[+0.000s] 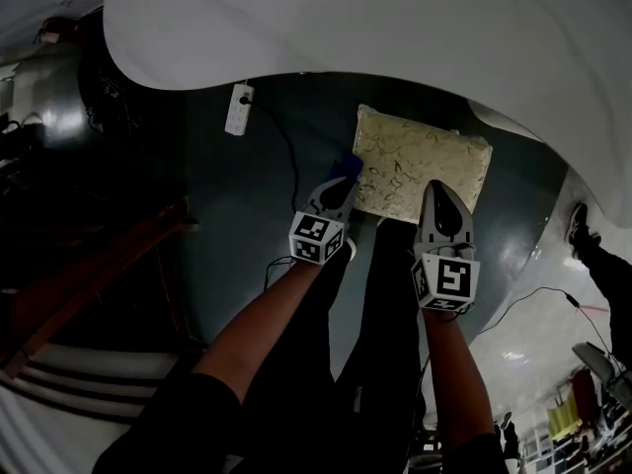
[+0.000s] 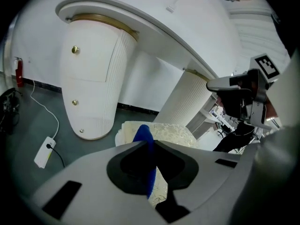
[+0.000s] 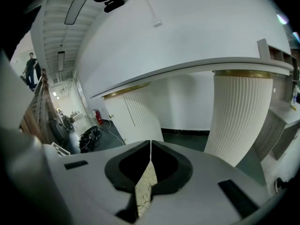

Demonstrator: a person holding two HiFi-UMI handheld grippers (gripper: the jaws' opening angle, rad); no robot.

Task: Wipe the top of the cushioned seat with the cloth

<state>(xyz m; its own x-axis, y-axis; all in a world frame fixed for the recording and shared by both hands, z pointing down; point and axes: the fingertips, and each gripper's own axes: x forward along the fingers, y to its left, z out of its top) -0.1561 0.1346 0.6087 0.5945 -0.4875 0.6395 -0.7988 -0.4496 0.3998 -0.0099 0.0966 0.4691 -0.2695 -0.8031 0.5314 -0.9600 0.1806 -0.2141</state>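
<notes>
Left gripper [image 2: 151, 143] clamps cloth [image 2: 143, 136], right gripper [image 3: 150, 146] jaws together, head view shows whole seat [image 1: 420, 166]

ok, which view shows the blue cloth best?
The left gripper view: the cloth is pinched in the jaws of the left gripper, in front of the seat. The head view shows only a small blue bit at the seat's edge. The right gripper view shows none of it.
</notes>
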